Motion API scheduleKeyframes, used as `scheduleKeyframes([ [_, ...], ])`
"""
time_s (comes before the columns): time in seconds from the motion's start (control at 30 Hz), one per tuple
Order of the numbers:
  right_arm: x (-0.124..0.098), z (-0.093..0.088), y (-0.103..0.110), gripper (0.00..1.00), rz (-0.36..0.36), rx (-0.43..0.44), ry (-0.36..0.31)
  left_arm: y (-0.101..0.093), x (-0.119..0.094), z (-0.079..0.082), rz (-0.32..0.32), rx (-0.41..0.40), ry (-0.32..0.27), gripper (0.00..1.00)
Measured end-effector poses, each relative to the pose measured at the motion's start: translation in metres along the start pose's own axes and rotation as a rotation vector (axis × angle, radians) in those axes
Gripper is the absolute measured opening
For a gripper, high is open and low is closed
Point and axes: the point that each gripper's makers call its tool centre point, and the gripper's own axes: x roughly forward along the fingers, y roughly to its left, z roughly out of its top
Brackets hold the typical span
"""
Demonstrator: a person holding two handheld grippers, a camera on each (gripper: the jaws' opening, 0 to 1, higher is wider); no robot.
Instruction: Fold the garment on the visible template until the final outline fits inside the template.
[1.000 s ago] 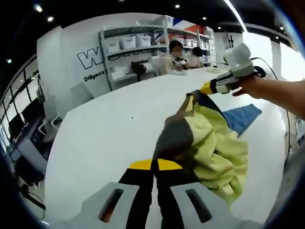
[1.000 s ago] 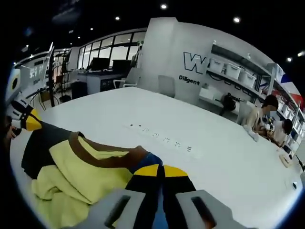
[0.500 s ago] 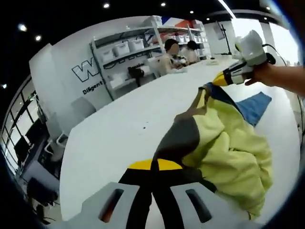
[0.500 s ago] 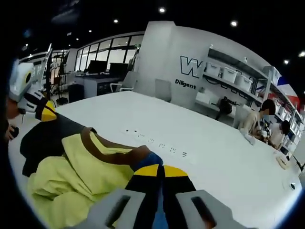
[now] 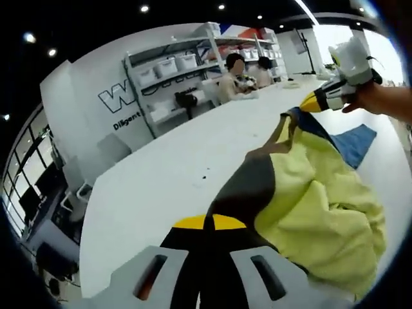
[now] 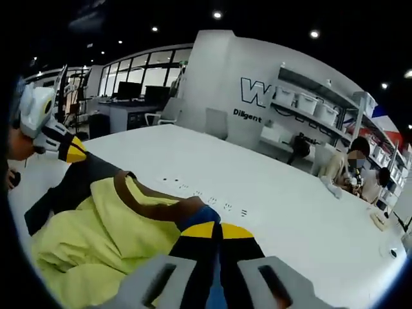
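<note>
Garment [image 5: 309, 199]: yellow, grey shoulder, brown collar, blue patch; bunched, lifted over white surface [image 5: 161, 174]. Left tool [image 5: 207, 225] and right tool [image 6: 217, 230] each clenched on it. Wall lettering [image 6: 252, 114] reads perhaps "Diligent".

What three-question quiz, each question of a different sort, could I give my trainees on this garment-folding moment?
1. True or false: both grippers are shut on the garment.
2. Multiple choice: what colour is the flat piece on the white table beyond the garment in the left gripper view? A red, B blue, C green.
3. Fill in: in the left gripper view, the right gripper holds a ____ corner of the garment.

Key
1. True: the left gripper pinches a dark grey part and the right gripper pinches a blue corner, and the cloth hangs between them.
2. B.
3. Blue.
</note>
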Motion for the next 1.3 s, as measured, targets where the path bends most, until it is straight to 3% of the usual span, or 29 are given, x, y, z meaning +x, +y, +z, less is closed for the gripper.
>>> scheduleKeyframes([
  [0.47,0.019,-0.008,-0.009,0.0,-0.045,-0.052,0.004,0.007,0.033,-0.012,0.032,0.03,0.018,0.0],
  [0.73,0.033,-0.014,-0.008,0.0,-0.054,-0.076,0.001,0.013,0.04,-0.008,0.095,0.094,0.001,0.0],
  [1.3,0.057,-0.064,0.005,0.0,-0.006,-0.097,0.14,0.002,0.068,-0.047,0.055,0.122,0.133,0.0],
])
